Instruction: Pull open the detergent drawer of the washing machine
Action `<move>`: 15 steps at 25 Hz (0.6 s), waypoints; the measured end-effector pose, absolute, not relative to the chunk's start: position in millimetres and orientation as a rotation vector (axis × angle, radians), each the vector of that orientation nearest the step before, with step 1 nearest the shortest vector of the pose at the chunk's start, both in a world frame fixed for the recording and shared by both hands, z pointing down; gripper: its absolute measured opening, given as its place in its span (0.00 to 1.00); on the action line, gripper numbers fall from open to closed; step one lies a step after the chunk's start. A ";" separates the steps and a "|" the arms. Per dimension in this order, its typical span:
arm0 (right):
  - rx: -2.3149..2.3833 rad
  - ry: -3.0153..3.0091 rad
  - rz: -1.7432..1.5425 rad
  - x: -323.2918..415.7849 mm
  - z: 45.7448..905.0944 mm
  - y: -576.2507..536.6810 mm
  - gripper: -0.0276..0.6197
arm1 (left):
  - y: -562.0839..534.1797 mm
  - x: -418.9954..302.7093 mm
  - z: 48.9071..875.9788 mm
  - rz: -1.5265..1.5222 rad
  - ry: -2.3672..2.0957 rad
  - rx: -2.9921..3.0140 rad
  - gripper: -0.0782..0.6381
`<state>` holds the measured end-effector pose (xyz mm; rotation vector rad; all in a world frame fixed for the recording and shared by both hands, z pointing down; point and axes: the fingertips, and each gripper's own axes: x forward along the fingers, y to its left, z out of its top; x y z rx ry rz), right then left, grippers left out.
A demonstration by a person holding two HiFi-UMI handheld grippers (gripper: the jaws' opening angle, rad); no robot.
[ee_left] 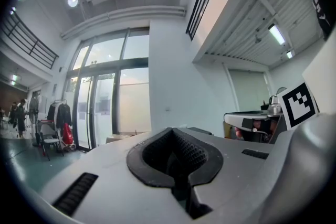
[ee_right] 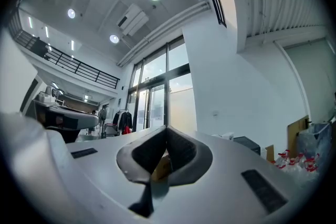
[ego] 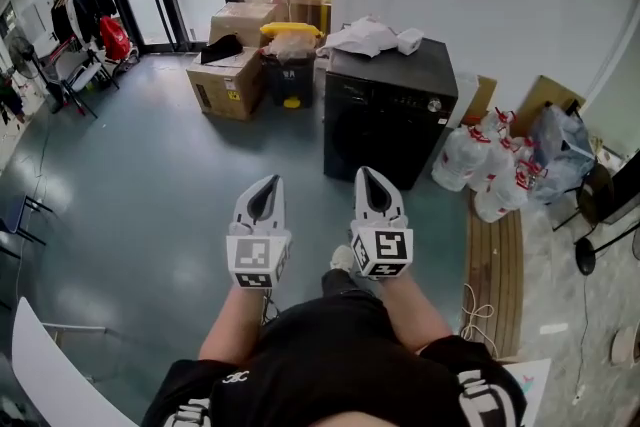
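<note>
While washing machine (ego: pixel 385 130) stands ahead | boxes (ego: pixel 228 80) beside | bags (ego: pixel 490 170), perhaps bottles, opposite

No word, brand or number is legible anywhere. The washing machine (ego: pixel 385 115) has pale marks along its control panel, too small to read. On the cardboard box (ego: pixel 228 80) left of the machine sits a yellow sticker (ego: pixel 232 96), its print unreadable. The white plastic bags (ego: pixel 490 170) right of the machine bear red print, too small to read. The cubes on the left claw (ego: pixel 267 185) and right claw (ego: pixel 369 175) carry black-and-white square codes, not letters. White lettering on the person's black shirt (ego: pixel 350 365) is cut off.
</note>
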<state>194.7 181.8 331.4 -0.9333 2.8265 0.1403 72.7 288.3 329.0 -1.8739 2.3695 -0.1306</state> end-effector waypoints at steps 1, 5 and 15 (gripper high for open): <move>-0.935 2.826 0.138 189.4 331.7 169.1 0.05 | 276.3 64.5 330.7 -0.120 2.377 -1.877 0.10; -0.973 2.822 0.104 165.2 334.8 104.8 0.05 | 215.9 32.3 334.9 -0.134 2.387 -1.893 0.10; -1.008 2.851 -0.038 100.2 344.8 -46.9 0.05 | 68.1 -24.4 337.8 -0.176 2.376 -1.975 0.10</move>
